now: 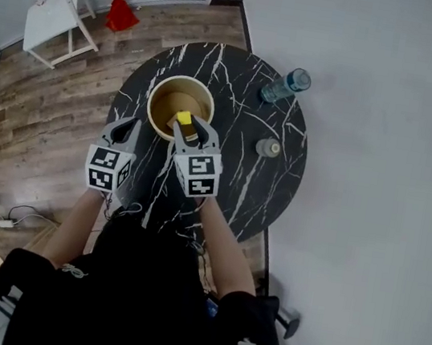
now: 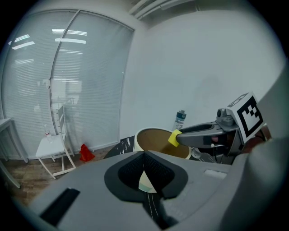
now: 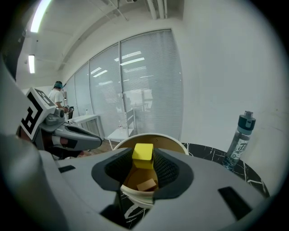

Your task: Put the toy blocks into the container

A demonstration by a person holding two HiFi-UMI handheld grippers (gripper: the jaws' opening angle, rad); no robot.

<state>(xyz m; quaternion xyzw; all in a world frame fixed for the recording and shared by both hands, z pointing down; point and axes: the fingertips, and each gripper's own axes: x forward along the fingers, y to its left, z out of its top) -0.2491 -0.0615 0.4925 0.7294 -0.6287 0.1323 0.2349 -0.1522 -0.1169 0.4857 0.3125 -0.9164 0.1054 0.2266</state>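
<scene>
Yellow block (image 1: 183, 117) clamped, right gripper (image 1: 186, 126) reaches over the container (image 1: 184, 80).

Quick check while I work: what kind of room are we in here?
Probably an office or lab space, not a home: full-height windows with blinds, ceiling strip lights, and a round marble-look table on wood-effect flooring.

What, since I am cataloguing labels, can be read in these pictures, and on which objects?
Clear plastic water bottle with a teal cap: label print too blurred to read.
Black-and-white marker cubes on the left gripper and right gripper: square patterns only, no letters.
No other text.
</scene>
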